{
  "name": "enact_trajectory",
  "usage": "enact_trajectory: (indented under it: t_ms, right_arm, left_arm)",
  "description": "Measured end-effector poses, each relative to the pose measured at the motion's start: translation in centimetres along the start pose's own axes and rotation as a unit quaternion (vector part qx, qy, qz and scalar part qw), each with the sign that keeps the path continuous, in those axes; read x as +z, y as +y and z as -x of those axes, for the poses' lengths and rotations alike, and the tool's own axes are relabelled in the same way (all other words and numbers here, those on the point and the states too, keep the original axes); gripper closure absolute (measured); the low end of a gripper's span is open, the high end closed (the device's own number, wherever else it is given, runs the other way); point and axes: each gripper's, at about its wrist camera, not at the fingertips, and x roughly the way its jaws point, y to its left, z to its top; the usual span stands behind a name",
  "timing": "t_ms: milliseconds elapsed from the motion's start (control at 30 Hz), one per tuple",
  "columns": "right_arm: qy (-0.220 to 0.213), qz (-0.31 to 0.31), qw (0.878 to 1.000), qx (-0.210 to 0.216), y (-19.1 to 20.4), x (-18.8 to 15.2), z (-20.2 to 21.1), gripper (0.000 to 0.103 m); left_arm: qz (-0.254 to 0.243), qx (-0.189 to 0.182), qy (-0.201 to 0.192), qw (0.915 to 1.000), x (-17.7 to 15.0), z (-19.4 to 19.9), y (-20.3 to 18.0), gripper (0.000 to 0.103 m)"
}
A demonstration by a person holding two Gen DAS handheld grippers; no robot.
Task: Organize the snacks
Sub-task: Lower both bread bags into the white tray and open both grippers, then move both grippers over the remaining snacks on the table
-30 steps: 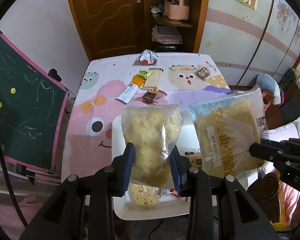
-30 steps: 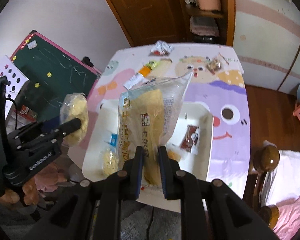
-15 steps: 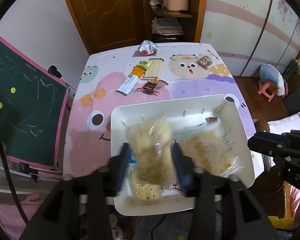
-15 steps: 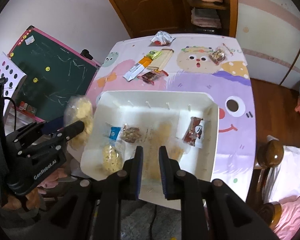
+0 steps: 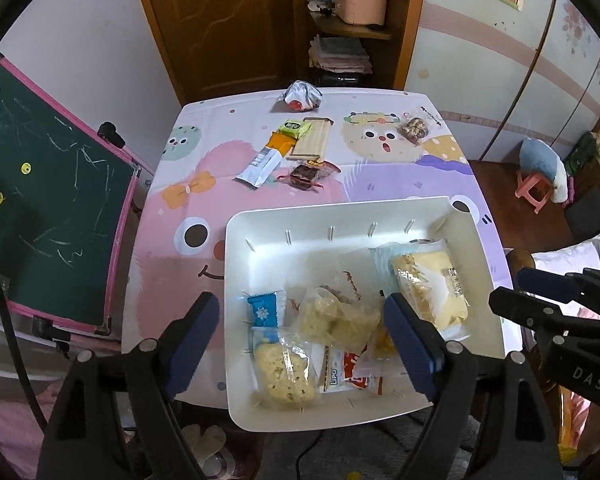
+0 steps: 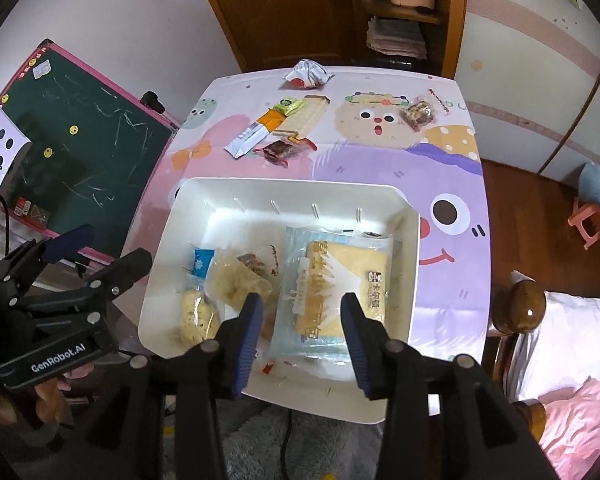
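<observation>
A white tray (image 5: 340,216) (image 6: 284,190) sits at the table's near edge and holds several snack packets. A clear bag of puffed snacks (image 5: 336,318) (image 6: 236,284) lies in its middle. A large blue-edged bag of yellow cake (image 5: 428,284) (image 6: 336,280) lies on its right side. My left gripper (image 5: 300,334) is open and empty above the tray's near part. My right gripper (image 6: 300,324) is open and empty above the cake bag. Loose snacks stay on the table beyond the tray: a white and orange bar (image 5: 262,162), a wafer pack (image 5: 310,142), a dark candy (image 5: 306,174).
A crumpled silver wrapper (image 5: 300,96) and a nut packet (image 5: 414,130) lie at the table's far end. A green chalkboard (image 5: 40,208) leans left of the table. A door and shelf stand behind. A bed and wooden post (image 6: 520,312) are at the right.
Both grippers held bags above the tray a second ago. They lowered them, opened, and both bags now lie in the tray. Both cameras have drawn back a little.
</observation>
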Motion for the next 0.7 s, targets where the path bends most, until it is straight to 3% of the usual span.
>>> enact_trajectory:
  t_ms: [700]
  right_arm:
    - [0.001, -0.032, 0.999, -0.007, -0.2, 0.8, -0.5, 0.061]
  left_arm:
    - [-0.026, -0.001, -0.006, 0.9997, 2.1, -0.5, 0.5, 0.019]
